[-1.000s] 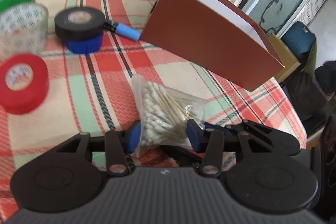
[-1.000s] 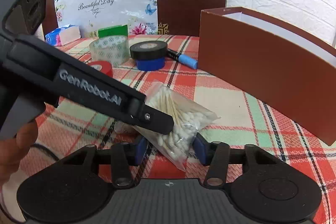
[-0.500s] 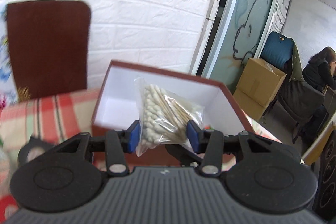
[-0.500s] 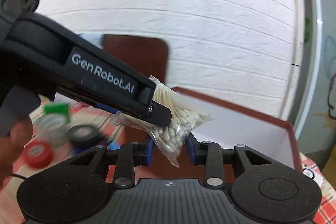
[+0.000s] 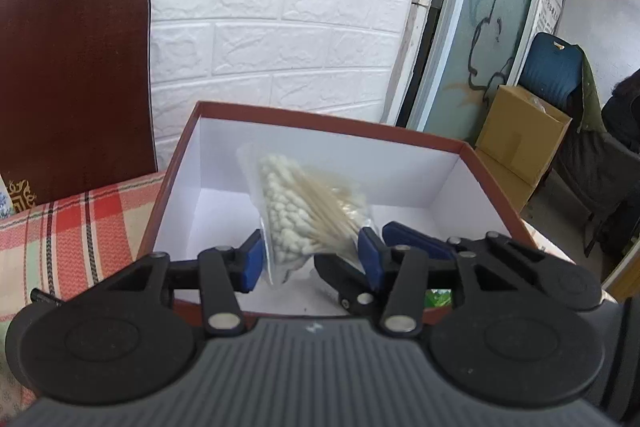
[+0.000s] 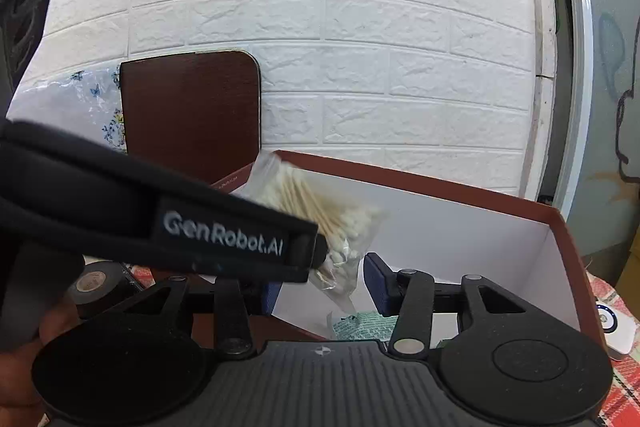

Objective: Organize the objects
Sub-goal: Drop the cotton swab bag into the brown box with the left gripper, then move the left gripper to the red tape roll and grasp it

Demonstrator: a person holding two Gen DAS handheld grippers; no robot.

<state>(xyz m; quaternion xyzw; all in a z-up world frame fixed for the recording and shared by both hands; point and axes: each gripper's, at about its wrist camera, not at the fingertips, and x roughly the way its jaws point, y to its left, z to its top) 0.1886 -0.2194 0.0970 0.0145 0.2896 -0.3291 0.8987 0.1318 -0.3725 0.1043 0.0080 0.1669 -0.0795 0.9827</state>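
A clear bag of cotton swabs (image 5: 308,211) hangs between the blue pads of my left gripper (image 5: 310,259), above the white inside of an open brown box (image 5: 320,119). My left gripper is shut on the bag. In the right wrist view the same bag (image 6: 328,215) sits in front of my right gripper (image 6: 320,289), partly hidden by the left gripper's black finger (image 6: 224,235). My right gripper's jaws stand apart on either side of the bag's lower tip and look open. The box (image 6: 460,191) lies just beyond.
A dark brown chair back (image 5: 72,83) stands behind the plaid tablecloth (image 5: 68,227). A black tape roll (image 6: 96,283) lies left of the box. A green item (image 6: 352,323) lies in the box. A white device (image 6: 616,331) sits at the right. A cardboard carton (image 5: 520,143) stands beyond.
The bag was lifted off the tablecloth and carried right, over the open box. My right gripper's jaws, close on the bag half a second ago, are now wider apart.
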